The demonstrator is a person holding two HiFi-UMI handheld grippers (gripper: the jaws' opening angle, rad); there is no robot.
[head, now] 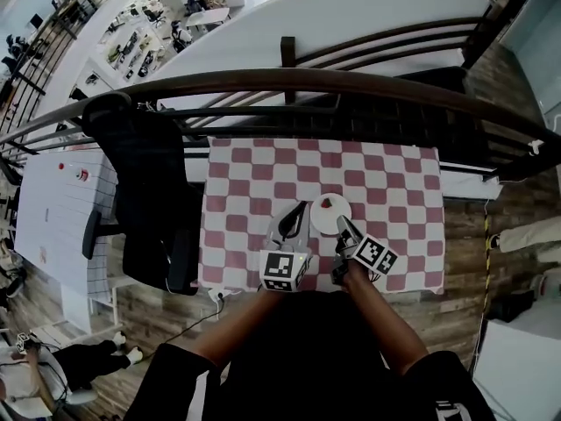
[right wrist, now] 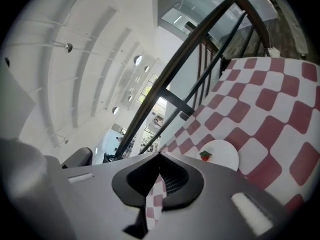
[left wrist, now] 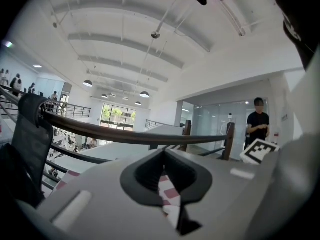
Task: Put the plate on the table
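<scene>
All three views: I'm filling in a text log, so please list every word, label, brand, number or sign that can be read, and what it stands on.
No readable words or numbers in any view.
On the left gripper, square black-and-white marker cube: code pattern only, no letters.
On the right gripper, its marker cube: the same.
On the person's dark clothing, white print: cut off, unreadable.

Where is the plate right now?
The plate lies on the checkered table, near its front edge in the head view, just right of the left gripper and ahead of the right gripper. Neither holds it.
</scene>
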